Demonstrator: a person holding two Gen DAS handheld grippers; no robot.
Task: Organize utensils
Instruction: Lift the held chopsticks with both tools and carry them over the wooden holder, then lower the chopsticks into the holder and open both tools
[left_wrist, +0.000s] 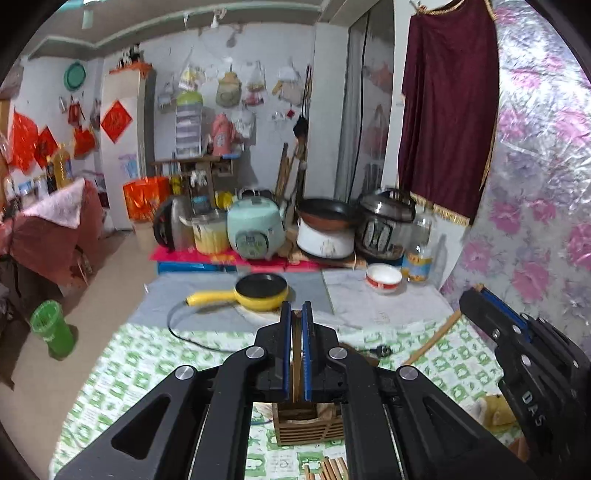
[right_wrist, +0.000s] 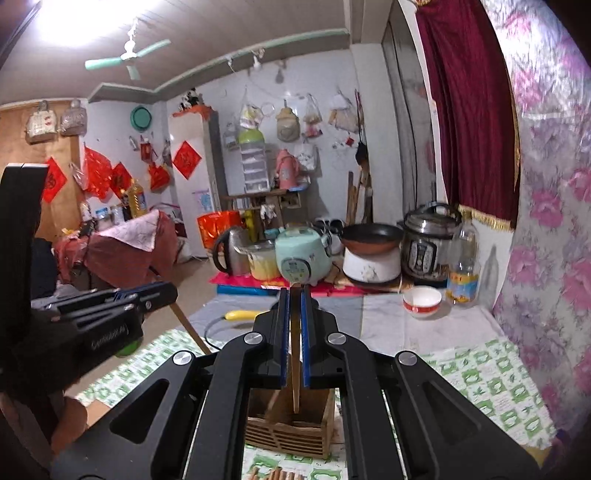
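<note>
Two tools, left tool (left_wrist: 295, 350) and right tool (right_wrist: 294, 332), each clamp one chopstick (right_wrist: 294, 354) above the wooden holder (right_wrist: 291, 428) at six o'clock; next, lower both tips in.

Location: lived-in household room with a cooking corner.
Evidence: rice cooker (left_wrist: 256, 230), pressure cooker (left_wrist: 386, 223), wok (left_wrist: 325, 214) and kettle (left_wrist: 170, 223) stand grouped; red paper decorations (right_wrist: 187, 159), ceiling fan (right_wrist: 127, 55) and maroon curtain (left_wrist: 448, 107) are present.

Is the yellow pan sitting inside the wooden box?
No, the yellow pan sits out on the grey cloth farther back, well apart from the wooden box under the left claw.
</note>
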